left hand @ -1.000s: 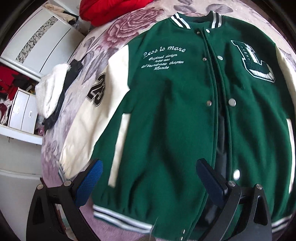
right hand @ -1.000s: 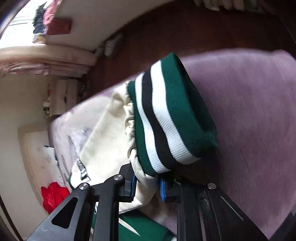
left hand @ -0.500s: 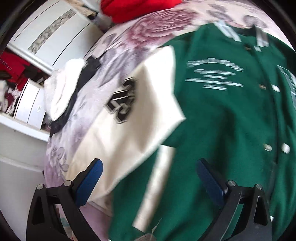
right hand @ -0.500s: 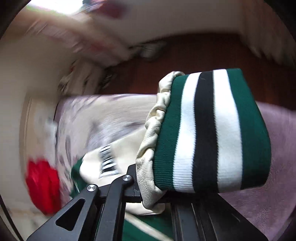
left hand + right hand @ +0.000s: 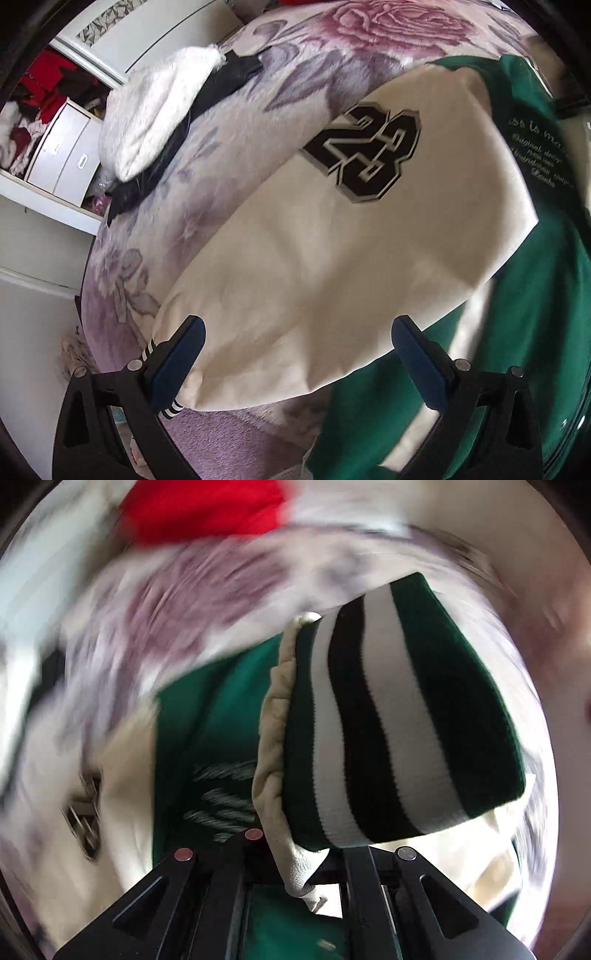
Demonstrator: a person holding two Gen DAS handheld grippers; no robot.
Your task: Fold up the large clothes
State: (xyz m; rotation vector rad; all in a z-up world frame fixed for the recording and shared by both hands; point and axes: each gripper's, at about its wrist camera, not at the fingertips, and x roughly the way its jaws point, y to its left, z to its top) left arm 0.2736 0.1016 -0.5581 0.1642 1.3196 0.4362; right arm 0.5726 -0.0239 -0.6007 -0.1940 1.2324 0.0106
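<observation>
Green wool and cream leather: a varsity jacket (image 5: 517, 332) lies spread on a bed (image 5: 229, 177) covered by a rose-patterned blanket, one cream sleeve (image 5: 332, 258) bearing a black "23" patch (image 5: 364, 151) stretched flat beside the green body. The left hand-held gripper (image 5: 295, 362) hangs over the lower end of that sleeve with its blue-padded jaws spread wide and nothing between them; the sleeve's striped cuff (image 5: 159, 373) peeks out just behind its left finger. Beyond the numbered sleeve, a white fleecy garment (image 5: 155, 110) lies on a black one near the bed's edge, with white drawers (image 5: 62, 155) past it. The right hand-held gripper (image 5: 314, 875) is clamped on the cream leather just below the jacket's other cuff (image 5: 399, 716), whose green, white and black ribbing stands up above the jaws, over the jacket's green front. A red garment (image 5: 207, 509) shows, blurred, at the far side of the bed.
</observation>
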